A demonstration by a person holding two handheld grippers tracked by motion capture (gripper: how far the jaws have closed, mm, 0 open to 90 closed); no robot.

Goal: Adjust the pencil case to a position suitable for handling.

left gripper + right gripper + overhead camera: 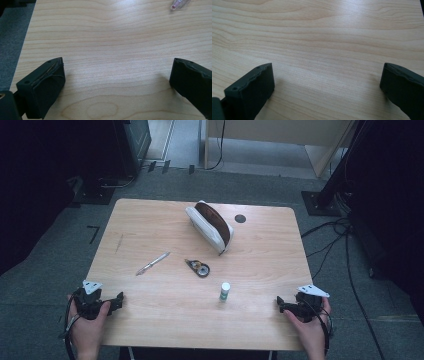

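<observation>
On the wooden table (pixel 150 220) lie a white pencil case (pixel 209 226) with a brown open inside, a pen (pixel 152 263), a dark tape dispenser (pixel 198 267) and a small white glue stick (pixel 225 291) standing upright. My left gripper (pixel 116 301) rests at the table's near left edge, held by a hand, its jaws wide open over bare wood (pixel 112 65). The pen's tip (pixel 178 4) peeks in at the top right of the left gripper view. My right gripper (pixel 283 305) rests at the near right edge, jaws wide open over bare wood (pixel 324 57), nothing between them.
A dark round cable hole (pixel 240 218) sits in the table's far right part. Grey carpet surrounds the table, with cables (pixel 330 240) on the floor at the right and dark stands and equipment at the back left and right.
</observation>
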